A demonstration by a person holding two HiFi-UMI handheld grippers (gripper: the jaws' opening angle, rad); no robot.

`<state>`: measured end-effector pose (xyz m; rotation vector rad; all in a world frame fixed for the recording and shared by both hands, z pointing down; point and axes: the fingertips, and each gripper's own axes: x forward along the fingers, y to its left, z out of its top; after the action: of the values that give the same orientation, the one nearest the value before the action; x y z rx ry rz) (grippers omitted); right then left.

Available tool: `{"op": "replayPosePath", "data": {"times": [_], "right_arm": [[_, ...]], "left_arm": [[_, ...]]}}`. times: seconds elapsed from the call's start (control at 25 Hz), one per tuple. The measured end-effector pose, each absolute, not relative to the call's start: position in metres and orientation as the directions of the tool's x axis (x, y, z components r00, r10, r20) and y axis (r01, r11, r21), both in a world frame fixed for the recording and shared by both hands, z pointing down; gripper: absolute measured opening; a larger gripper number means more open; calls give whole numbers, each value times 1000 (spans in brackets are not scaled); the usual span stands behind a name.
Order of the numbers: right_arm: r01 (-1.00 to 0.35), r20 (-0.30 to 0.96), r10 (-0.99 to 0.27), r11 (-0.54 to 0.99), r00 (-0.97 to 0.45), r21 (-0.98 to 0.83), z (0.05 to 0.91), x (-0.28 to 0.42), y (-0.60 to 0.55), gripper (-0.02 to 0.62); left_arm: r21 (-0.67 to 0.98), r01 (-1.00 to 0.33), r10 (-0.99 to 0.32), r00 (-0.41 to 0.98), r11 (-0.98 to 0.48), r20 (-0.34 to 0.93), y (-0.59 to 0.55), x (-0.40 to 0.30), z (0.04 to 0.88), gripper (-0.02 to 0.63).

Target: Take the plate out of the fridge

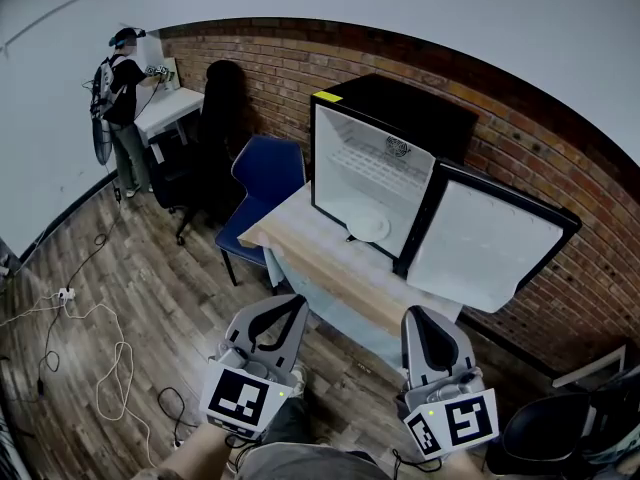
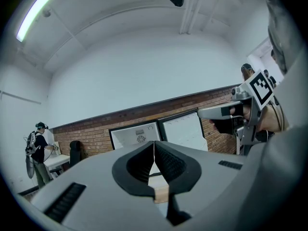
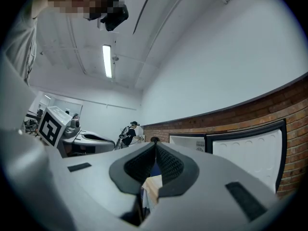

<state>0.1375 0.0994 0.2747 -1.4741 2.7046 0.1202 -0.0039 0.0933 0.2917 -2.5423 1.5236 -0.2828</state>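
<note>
Standing well back from the fridge, the wearer held both tools low in the head view, neither anywhere near the work. The left claw was pressed shut with nothing between its pads, and the right claw was likewise closed and empty.

The fridge sat on a wooden desk at the centre of the frame, its door swung wide to the right. The plate lay flat on the floor of the compartment, towards the front, with nothing on it that I could make out.

It looked white and round, likely ceramic or hard plastic: stiff, smooth, fairly light, and breakable if ceramic. Lying flat, it offered only its rim, so I judged the near edge the place to pinch, one pad above and one beneath, once a claw was opened. A glazed rim could slip, and a one-sided hold would let it tip, so a firm bite and a level pull seemed wise. Another person stood in the upper left, well apart.
</note>
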Motion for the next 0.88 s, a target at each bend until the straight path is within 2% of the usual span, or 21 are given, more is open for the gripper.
{"op": "replayPosePath", "data": {"times": [0.88], "right_arm": [[-880, -32, -879, 474, -475, 41, 279, 88, -46, 31]], "left_arm": [[-199, -808, -832, 543, -555, 117, -64, -47, 298, 18]]}}
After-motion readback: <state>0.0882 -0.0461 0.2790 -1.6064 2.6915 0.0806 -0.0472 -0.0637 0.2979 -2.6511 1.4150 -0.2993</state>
